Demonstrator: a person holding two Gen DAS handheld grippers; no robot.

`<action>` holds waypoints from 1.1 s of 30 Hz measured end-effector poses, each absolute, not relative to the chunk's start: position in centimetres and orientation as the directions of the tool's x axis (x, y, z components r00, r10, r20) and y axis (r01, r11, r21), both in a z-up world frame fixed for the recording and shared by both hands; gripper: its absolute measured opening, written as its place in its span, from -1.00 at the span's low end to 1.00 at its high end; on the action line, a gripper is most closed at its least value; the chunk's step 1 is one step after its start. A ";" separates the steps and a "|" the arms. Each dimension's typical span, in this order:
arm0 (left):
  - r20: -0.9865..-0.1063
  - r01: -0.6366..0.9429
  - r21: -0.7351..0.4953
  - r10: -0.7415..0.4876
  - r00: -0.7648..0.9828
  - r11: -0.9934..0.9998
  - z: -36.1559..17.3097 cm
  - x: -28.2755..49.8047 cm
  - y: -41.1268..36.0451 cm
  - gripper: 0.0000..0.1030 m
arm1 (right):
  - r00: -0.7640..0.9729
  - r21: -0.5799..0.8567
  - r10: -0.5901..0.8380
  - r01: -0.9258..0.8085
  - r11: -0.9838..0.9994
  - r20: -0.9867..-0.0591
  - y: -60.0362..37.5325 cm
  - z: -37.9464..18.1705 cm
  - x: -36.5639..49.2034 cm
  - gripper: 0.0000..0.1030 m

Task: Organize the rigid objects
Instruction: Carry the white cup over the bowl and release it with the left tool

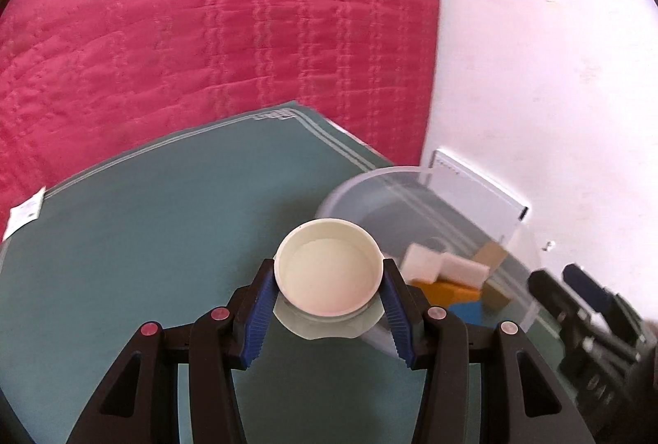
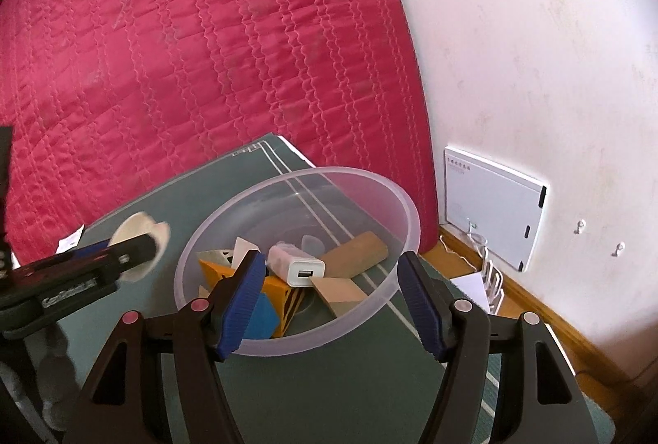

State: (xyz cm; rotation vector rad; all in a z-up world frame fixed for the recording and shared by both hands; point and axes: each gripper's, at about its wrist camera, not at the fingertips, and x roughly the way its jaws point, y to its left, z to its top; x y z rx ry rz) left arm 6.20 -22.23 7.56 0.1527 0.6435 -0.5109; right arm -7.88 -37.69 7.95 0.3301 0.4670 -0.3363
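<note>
Left tool clamped on cream round cup, held above the green table, just left of the clear plastic bowl. Right tool apart, nothing gripped, hovering at the bowl's near rim. Inside the bowl: white charger, orange block, blue block, 2 wooden blocks. Red quilted bed behind the bowl.

A pink quilted bedspread meets a white wall bearing a white panel.

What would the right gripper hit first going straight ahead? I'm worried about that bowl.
Likely the bowl: the right gripper is open and points into it, towards the charger.
</note>
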 end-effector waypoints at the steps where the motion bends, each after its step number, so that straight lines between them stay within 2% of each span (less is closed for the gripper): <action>1: -0.609 0.512 -0.030 -0.422 0.671 0.858 7.5 6.3 -22.5 0.02 | 0.841 0.234 -0.235 0.385 0.893 -0.487 -37.7 7.9 -7.9 0.32; 2: -0.612 0.525 -0.040 -0.436 0.660 0.850 7.4 6.3 -22.8 0.03 | 0.841 0.237 -0.232 0.384 0.892 -0.489 -37.8 7.9 -7.9 0.32; 5: -0.612 0.521 -0.036 -0.431 0.663 0.853 6.8 6.7 -23.6 0.55 | 0.841 0.247 -0.222 0.381 0.891 -0.494 -38.1 7.9 -7.8 0.32; 15: -0.620 0.474 -0.014 -0.380 0.687 0.880 5.6 6.5 -21.2 0.57 | 0.842 0.266 -0.206 0.375 0.888 -0.498 -38.1 7.7 -7.7 0.32; 29: -0.685 0.451 0.007 -0.324 0.653 0.892 3.0 5.5 -18.0 0.61 | 0.839 0.263 -0.197 0.369 0.891 -0.508 -37.9 7.4 -7.7 0.32; 33: -0.702 0.488 0.042 -0.322 0.636 0.872 2.5 5.3 -19.3 0.71 | 0.838 0.265 -0.193 0.367 0.892 -0.510 -37.9 7.2 -7.7 0.33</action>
